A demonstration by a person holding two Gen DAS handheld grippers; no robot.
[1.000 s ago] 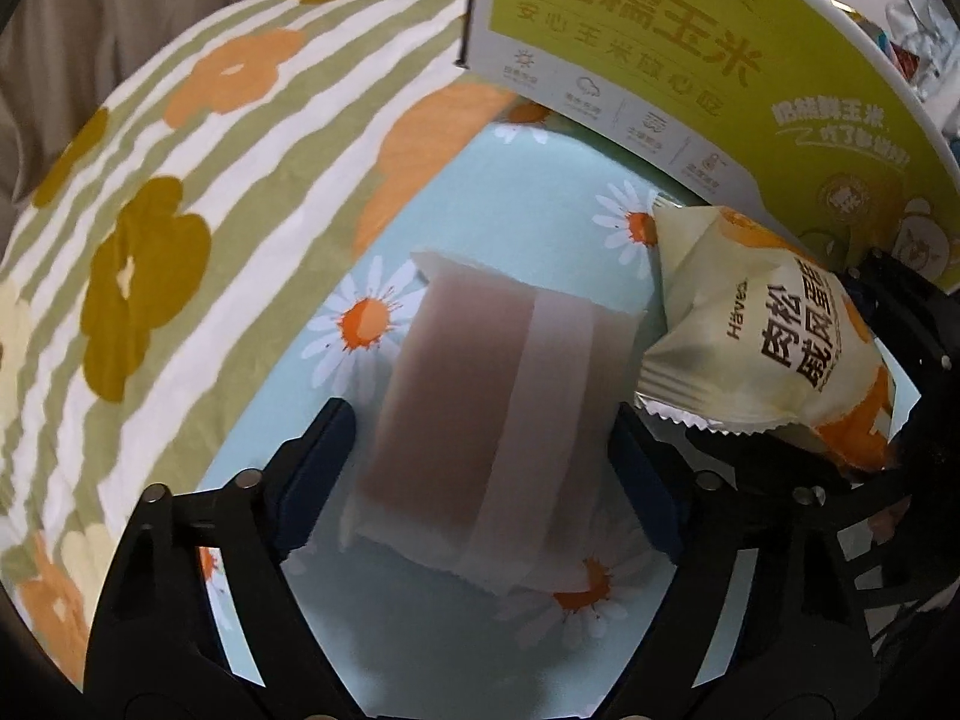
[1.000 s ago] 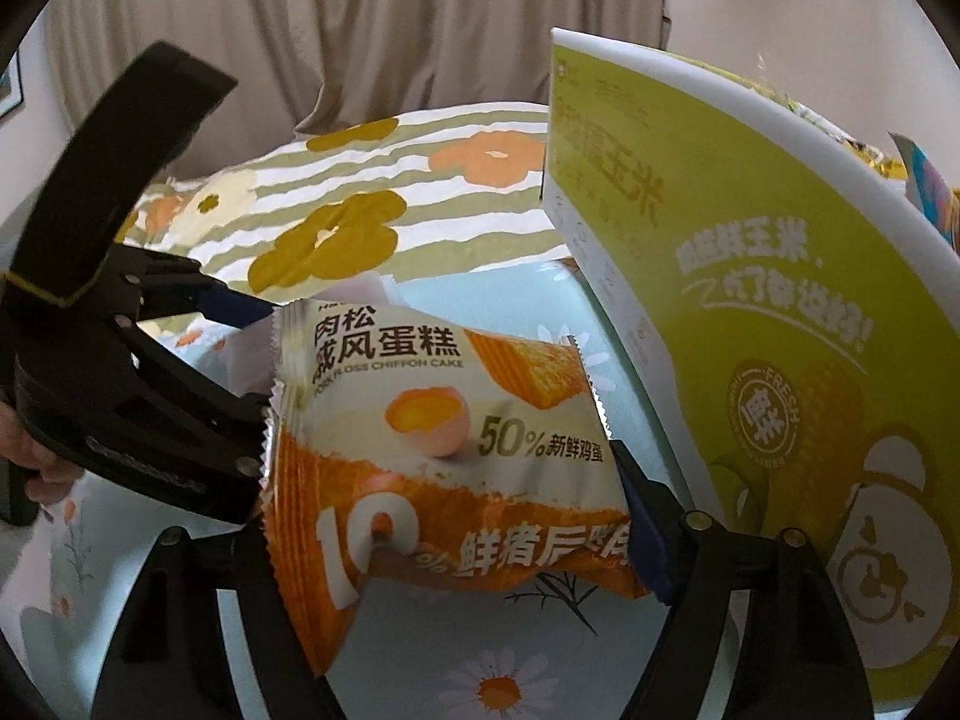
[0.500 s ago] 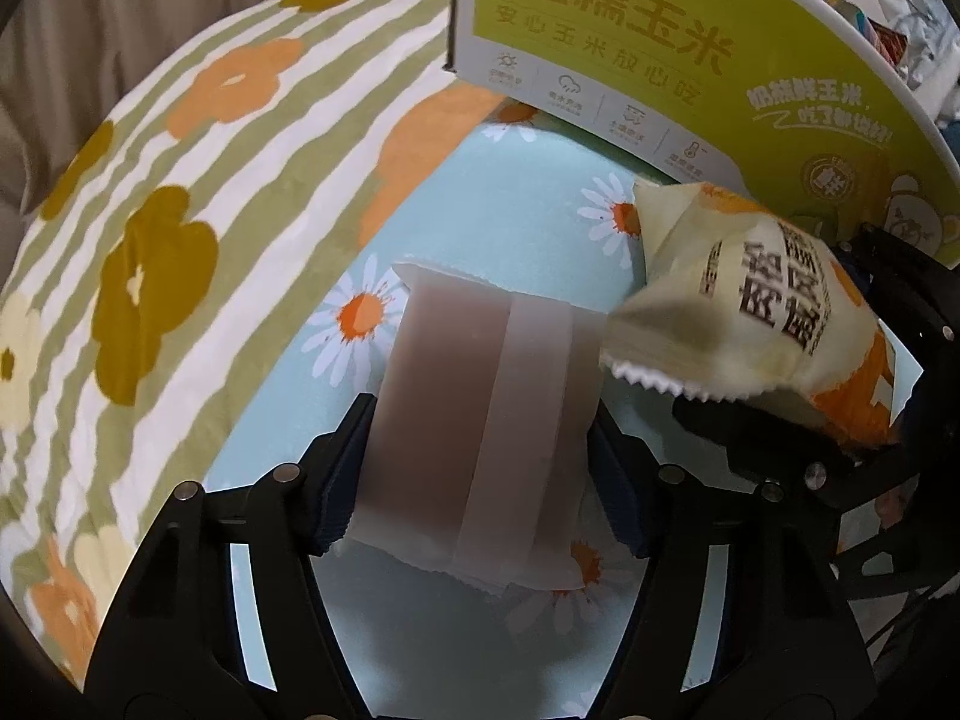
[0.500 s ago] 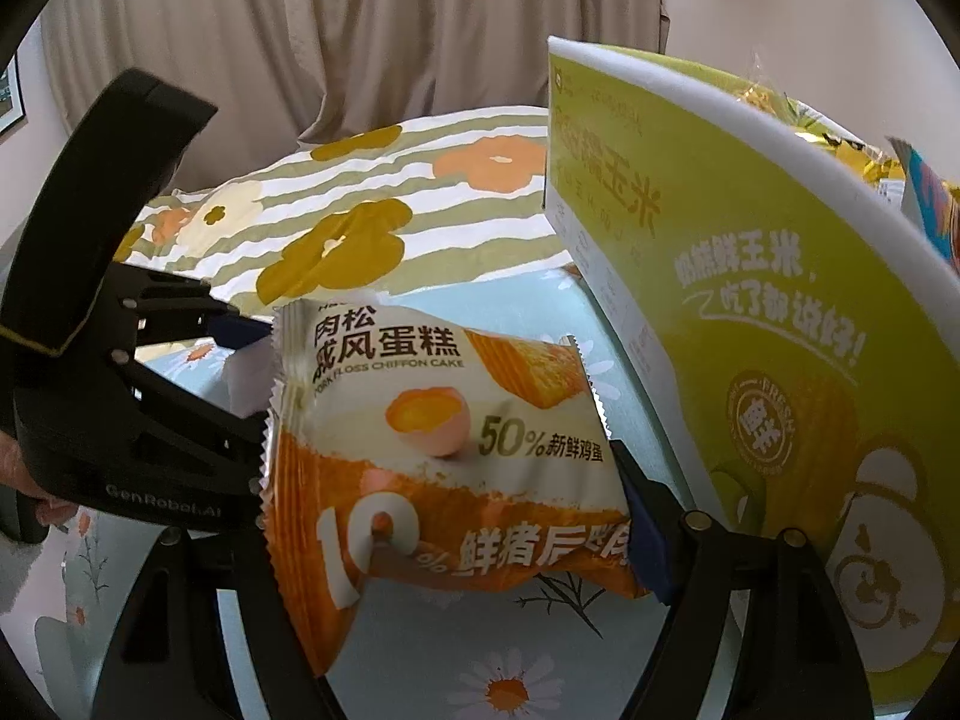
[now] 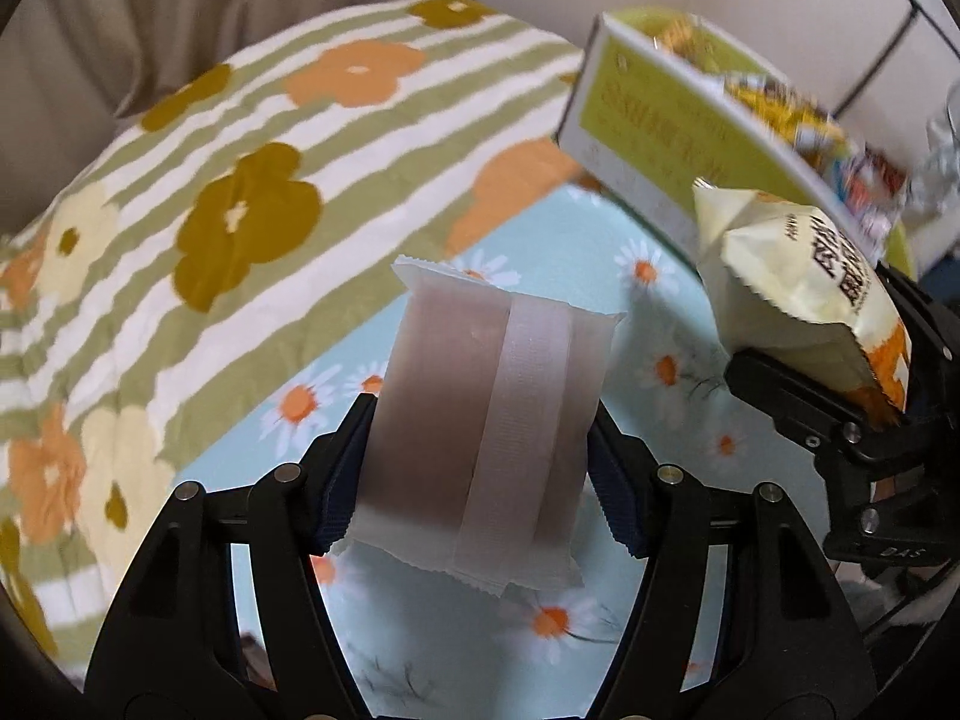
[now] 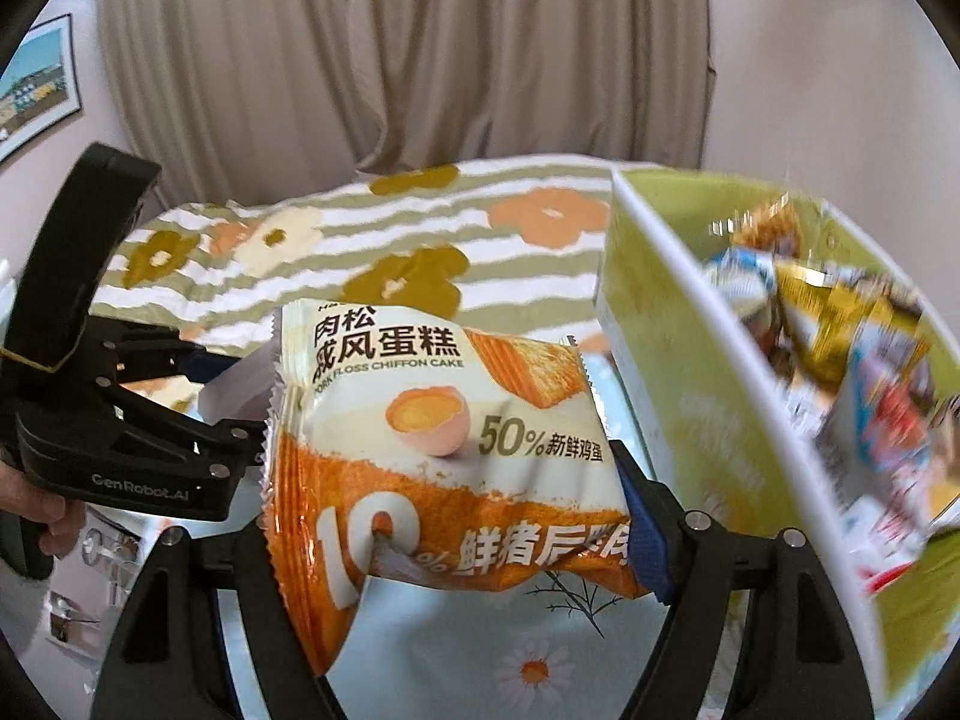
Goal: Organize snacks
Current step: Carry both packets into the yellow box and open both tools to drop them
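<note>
My left gripper [image 5: 480,456] is shut on a frosted brown snack packet [image 5: 480,420] and holds it in the air above the daisy cloth. My right gripper [image 6: 444,516] is shut on an orange and cream chiffon cake packet [image 6: 444,456], also lifted. That cake packet [image 5: 804,294] and the right gripper show at the right of the left wrist view. The left gripper's body [image 6: 108,420] shows at the left of the right wrist view. The green and white snack box [image 6: 690,360] stands just right of the cake packet, open on top, holding several wrapped snacks [image 6: 852,348].
A light blue daisy cloth [image 5: 570,252] covers the table under both grippers. A striped flower-print cover [image 5: 240,192] lies beyond it. Beige curtains [image 6: 420,48] hang behind. A framed picture [image 6: 36,84] is on the left wall.
Both grippers have risen with their packets. The brown packet left the cloth after the left gripper closed on it. The box's open top has come into view.
</note>
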